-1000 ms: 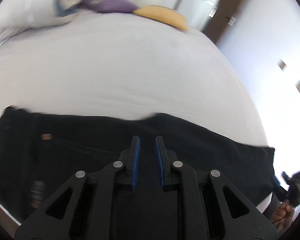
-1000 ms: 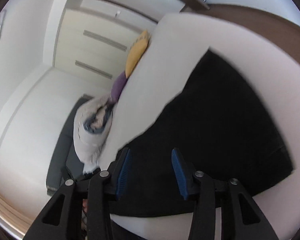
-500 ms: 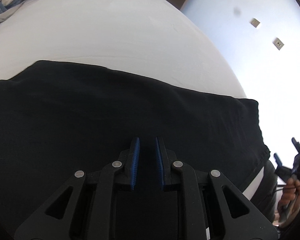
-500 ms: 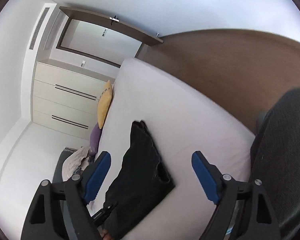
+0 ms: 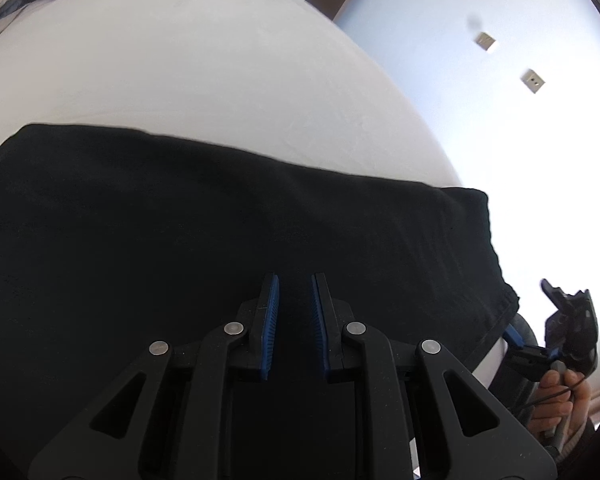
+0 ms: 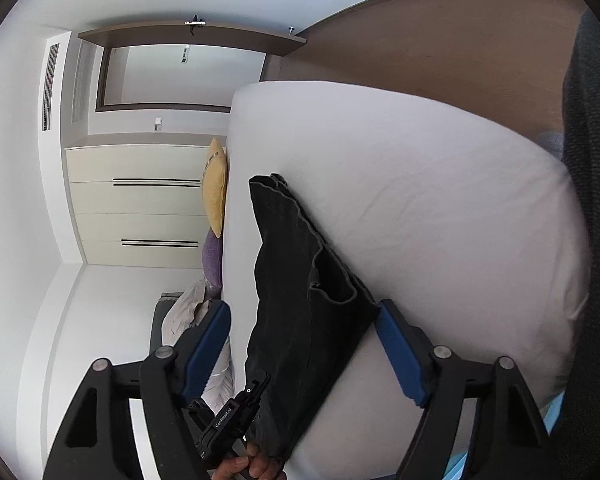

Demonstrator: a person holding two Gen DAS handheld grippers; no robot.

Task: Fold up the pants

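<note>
The black pants (image 5: pixel 228 232) lie folded flat on the white bed (image 5: pixel 204 64). The left gripper (image 5: pixel 293 320) hovers over them, its 2 blue pads nearly closed – grasping nothing. The right gripper (image 6: pixel 304 344), at 4 o'clock from the pants in the left view, is wide apart and released.

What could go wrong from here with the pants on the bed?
The black pants lie along the bed edge, so a tug could slide them off. The right gripper is wide open and off the cloth; closing now may grab nothing. The left gripper, narrowly open, might pinch several layers.
</note>
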